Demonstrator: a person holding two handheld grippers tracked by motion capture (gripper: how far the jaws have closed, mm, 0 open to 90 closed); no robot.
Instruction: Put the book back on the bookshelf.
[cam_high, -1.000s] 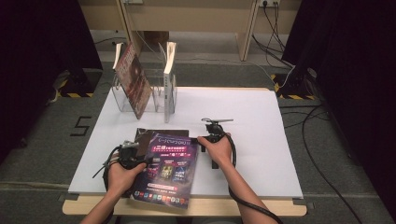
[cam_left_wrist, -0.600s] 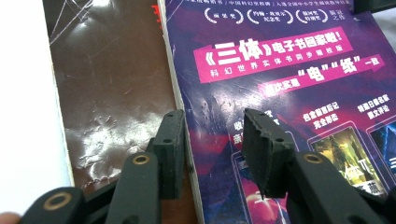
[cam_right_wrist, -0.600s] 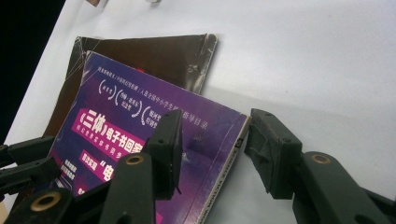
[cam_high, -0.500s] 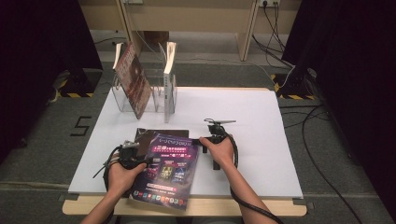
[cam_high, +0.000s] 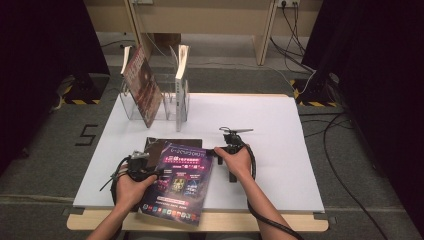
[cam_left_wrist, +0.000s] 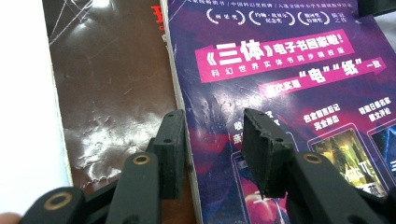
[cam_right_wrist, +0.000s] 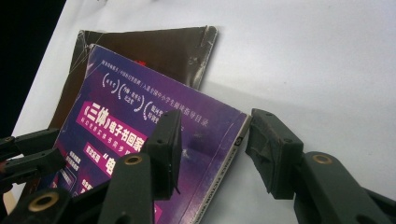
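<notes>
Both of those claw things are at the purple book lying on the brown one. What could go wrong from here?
The purple book overhangs the table's near edge, so a push toward the person might tip it off. It lies on the brown book; lifting or sliding it could drag that one along. The right gripper straddles only the book's edge and the left gripper stands open over the cover, so a shallow pinch might slip.
</notes>
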